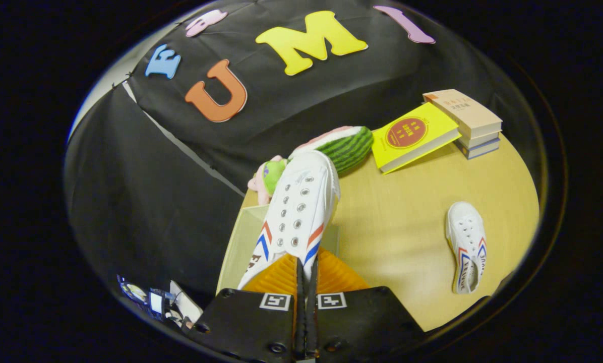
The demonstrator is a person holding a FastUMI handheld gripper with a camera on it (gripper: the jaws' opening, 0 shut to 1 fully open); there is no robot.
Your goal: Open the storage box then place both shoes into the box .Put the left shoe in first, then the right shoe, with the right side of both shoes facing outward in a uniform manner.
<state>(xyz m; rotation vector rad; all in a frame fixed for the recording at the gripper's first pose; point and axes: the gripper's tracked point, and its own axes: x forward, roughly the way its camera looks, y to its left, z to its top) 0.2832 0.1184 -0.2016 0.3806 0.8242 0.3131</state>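
Note:
My gripper [306, 272] is shut on a white canvas shoe [299, 206] with red and blue stripes. Its orange fingers [276, 276] pinch the shoe's heel end, and the toe points away from me. The shoe hangs above the open storage box [238, 239], a pale box at the table's left edge, partly hidden behind the shoe. The second white shoe [467, 244] lies on the wooden table [407, 201] to the right, apart from the gripper, its toe pointing away.
A watermelon plush [349, 146] and a small pink-green toy [267, 176] lie beyond the held shoe. A yellow book [412, 136] leans on a stack of books [470, 123] at the far right. Small items [155, 302] sit off the table's left edge.

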